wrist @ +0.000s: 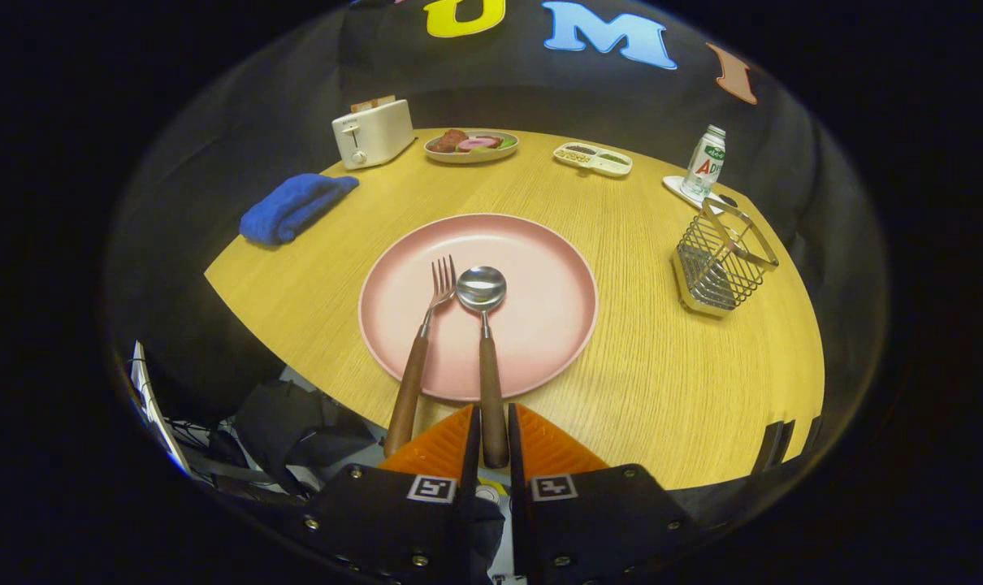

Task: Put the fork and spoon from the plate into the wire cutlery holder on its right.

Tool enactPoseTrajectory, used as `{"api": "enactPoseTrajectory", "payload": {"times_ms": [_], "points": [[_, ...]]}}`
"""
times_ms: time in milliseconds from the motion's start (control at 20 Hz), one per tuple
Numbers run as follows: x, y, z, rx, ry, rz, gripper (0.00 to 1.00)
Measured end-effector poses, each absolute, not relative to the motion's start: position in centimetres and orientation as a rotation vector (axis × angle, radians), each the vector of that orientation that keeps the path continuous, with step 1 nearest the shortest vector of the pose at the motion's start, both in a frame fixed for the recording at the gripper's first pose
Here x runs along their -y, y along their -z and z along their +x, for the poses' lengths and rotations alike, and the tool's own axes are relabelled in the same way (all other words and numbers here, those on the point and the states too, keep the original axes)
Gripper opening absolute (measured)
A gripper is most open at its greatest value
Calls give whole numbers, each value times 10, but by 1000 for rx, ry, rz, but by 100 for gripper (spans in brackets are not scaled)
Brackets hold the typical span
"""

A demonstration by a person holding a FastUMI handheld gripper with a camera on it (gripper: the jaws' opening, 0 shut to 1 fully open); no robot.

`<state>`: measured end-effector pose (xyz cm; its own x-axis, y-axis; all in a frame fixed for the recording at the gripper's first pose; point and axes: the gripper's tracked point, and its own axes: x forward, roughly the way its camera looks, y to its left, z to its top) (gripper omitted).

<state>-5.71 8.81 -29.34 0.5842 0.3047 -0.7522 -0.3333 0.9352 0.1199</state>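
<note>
While the tongs (pixel 493 443) stand nearly pressed together, pinching the end of the wooden-handled steel spoon (pixel 483 325) between their fingers, the spoon's round bowl lies ahead on the flat pink round plate (pixel 540 325), and the matching wooden-handled steel fork (pixel 423 341) rests just beside it to the left, its handle reaching past the plate rim. Both pieces look light and stiff; the polished metal ends would likely slip, so the matte wooden handle seems the better place to grip, near its end as here. Expect the spoon to droop or swing from such an end hold. Ahead and well to the right stands the silver wire cutlery holder (pixel 719 272), tilted in this view. Everything sits on a pale wood-grain desk (pixel 662 382); beyond the plate lie a folded blue cloth (pixel 292 207), a white toaster (pixel 372 132) and a small white bottle (pixel 704 162).
</note>
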Motion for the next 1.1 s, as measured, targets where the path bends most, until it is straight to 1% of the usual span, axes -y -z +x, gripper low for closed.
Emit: {"api": "enactPoseTrajectory", "payload": {"times_ms": [50,200,300,400,550,1100], "points": [[-90,294,-57,-879,-378,-35,21],[-93,303,-59,-910,-394,-40,21],[-91,300,-58,-907,-385,-53,8],[-96,297,-60,-909,-422,-39,8],[-96,293,-59,-906,-428,-3,8],[-89,255,-41,-825,-374,183,8]]}}
